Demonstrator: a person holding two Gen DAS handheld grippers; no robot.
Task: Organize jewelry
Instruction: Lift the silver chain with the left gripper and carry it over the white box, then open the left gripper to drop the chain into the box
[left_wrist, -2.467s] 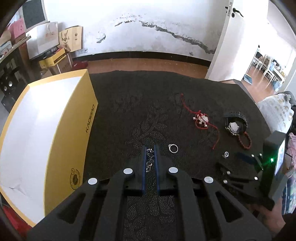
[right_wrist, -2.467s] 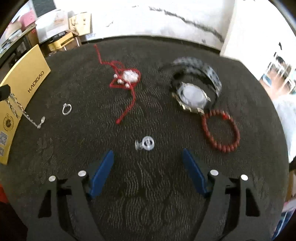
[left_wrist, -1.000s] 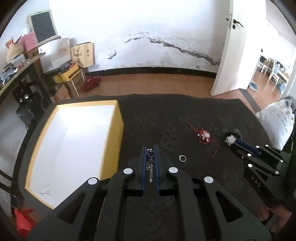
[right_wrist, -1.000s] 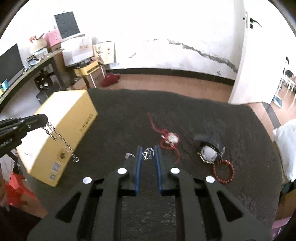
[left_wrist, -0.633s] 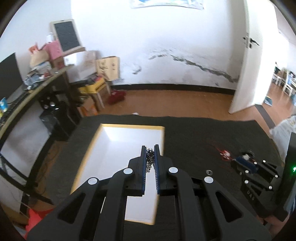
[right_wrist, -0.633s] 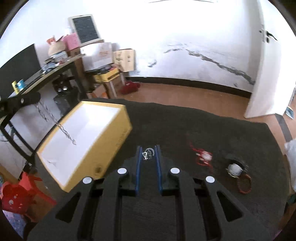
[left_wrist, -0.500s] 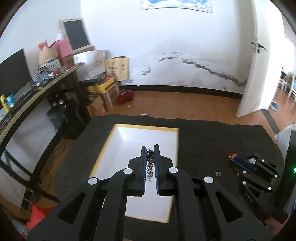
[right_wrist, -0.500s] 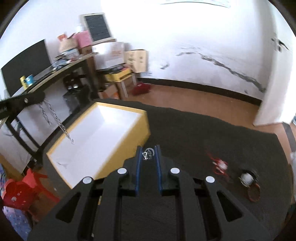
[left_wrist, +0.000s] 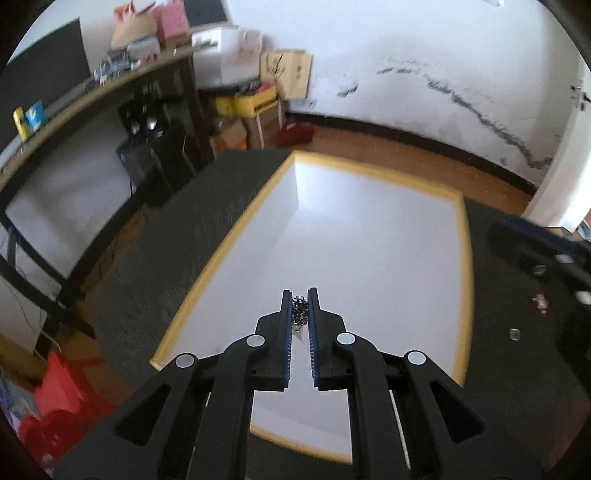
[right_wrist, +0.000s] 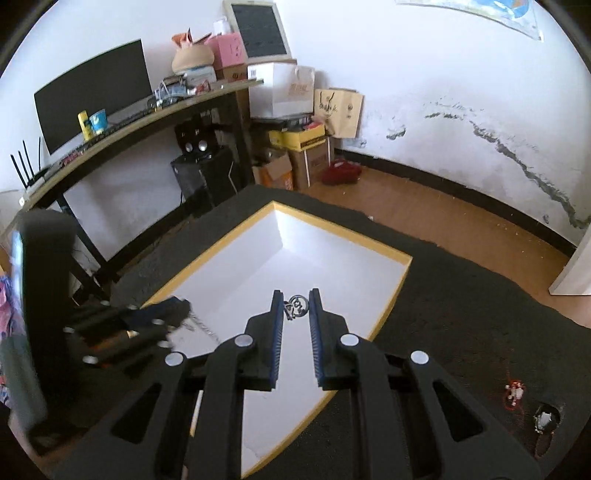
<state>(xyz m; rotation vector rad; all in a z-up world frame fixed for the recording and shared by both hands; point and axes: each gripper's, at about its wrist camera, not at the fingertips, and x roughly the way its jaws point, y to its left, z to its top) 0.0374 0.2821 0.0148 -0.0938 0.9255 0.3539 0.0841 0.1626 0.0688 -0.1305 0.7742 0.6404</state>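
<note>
My left gripper (left_wrist: 300, 295) is shut on a silver chain (left_wrist: 299, 314) and holds it above the open yellow box (left_wrist: 466, 266) with a white inside. The left gripper also shows in the right wrist view (right_wrist: 181, 308), the chain (right_wrist: 207, 330) hanging over the box's near-left edge. My right gripper (right_wrist: 295, 295) is shut on a small silver ring charm (right_wrist: 297, 305), held above the same box (right_wrist: 400, 286). The right gripper shows blurred in the left wrist view (left_wrist: 532, 243).
The box sits on a black patterned cloth (right_wrist: 461, 314). A red cord bracelet (right_wrist: 514, 395) and a watch (right_wrist: 545, 419) lie at the far right. A silver ring (left_wrist: 514, 334) lies right of the box. A desk (right_wrist: 122, 125) with a monitor stands left.
Both grippers have moved left from the jewelry to above the open box, each carrying its piece. The box now fills the middle of both views.
</note>
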